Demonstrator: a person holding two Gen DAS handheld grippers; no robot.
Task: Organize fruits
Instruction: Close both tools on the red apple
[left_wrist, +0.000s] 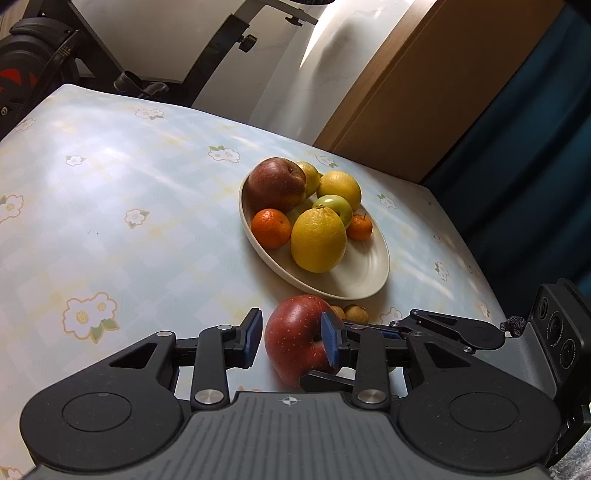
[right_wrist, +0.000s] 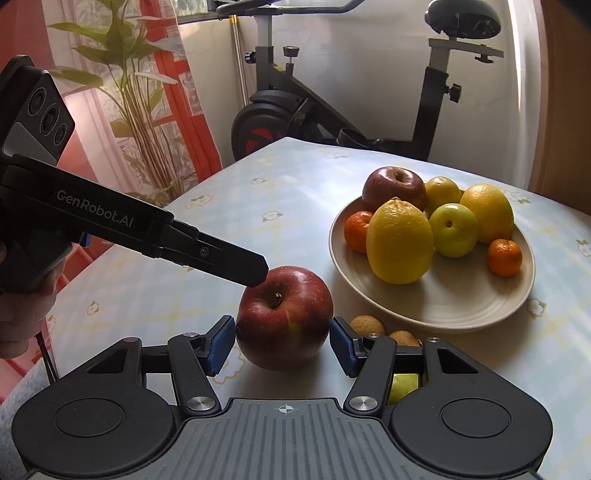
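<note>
A red apple (left_wrist: 295, 339) (right_wrist: 284, 317) lies on the table in front of a beige plate (left_wrist: 364, 277) (right_wrist: 436, 302). The plate holds a dark red apple (left_wrist: 276, 183), two large lemons (left_wrist: 318, 240), a green fruit (right_wrist: 453, 229), a further yellow fruit and two small oranges (right_wrist: 504, 257). My left gripper (left_wrist: 291, 336) is open, its fingers on either side of the apple's upper part. My right gripper (right_wrist: 282, 341) is open, its blue pads on either side of the apple's lower half, close to its skin. The left gripper shows in the right wrist view (right_wrist: 255, 271), its tip over the apple.
Two small brown fruits (right_wrist: 367, 325) lie on the table between the apple and the plate. A yellow-green fruit (right_wrist: 404, 386) shows under my right gripper's linkage. The table carries a pale flowered cloth (left_wrist: 110, 221). An exercise bike (right_wrist: 295, 110) and a plant (right_wrist: 140, 110) stand beyond the far edge.
</note>
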